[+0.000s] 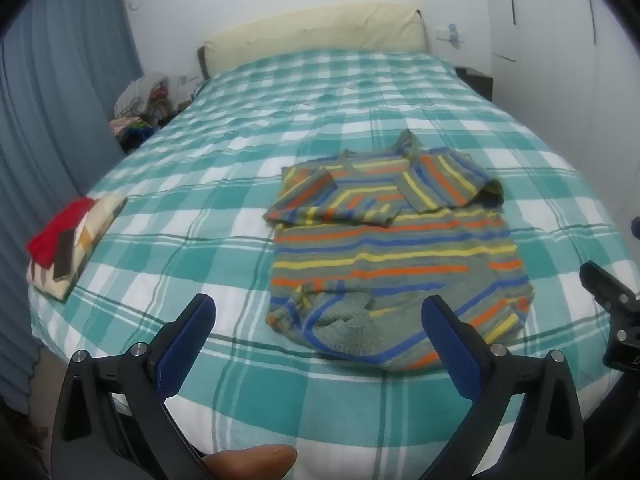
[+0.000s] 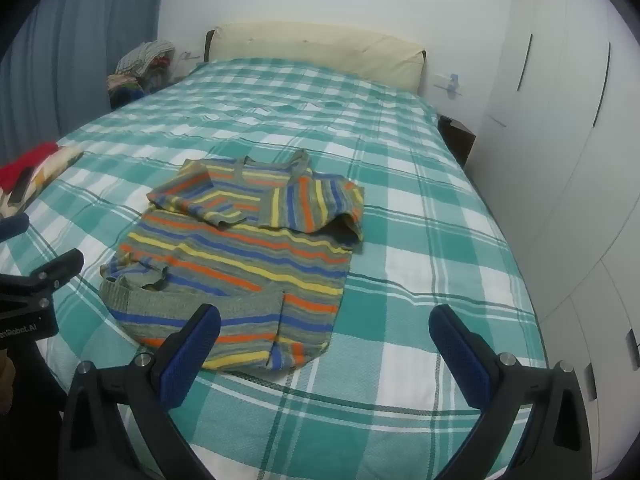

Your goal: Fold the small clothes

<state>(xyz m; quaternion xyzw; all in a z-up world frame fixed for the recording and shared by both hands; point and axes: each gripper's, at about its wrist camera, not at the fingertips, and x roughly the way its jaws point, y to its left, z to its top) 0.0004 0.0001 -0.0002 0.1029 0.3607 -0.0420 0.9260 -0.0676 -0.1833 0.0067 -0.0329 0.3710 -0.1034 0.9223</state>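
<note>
The striped sweater (image 1: 396, 248) lies on the bed (image 1: 240, 128), sleeves folded in, hem nearest both tools. The left gripper (image 1: 318, 316) and right gripper (image 2: 325, 326) hover spread wide, empty, roughly equally near.

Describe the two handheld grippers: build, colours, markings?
Both match: the left gripper and right gripper have black curved plastic arms, silver round pivot bolts, and flat fingers faced with textured blue pads. White lettering ending "Robot.AI" marks the left body. No cables or sleeves visible.

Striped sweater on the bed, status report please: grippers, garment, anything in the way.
Left gripper and right gripper open, empty. Striped sweater flat on checked bedspread, sleeves folded in. Folded pile off to the left, clear of it.
</note>
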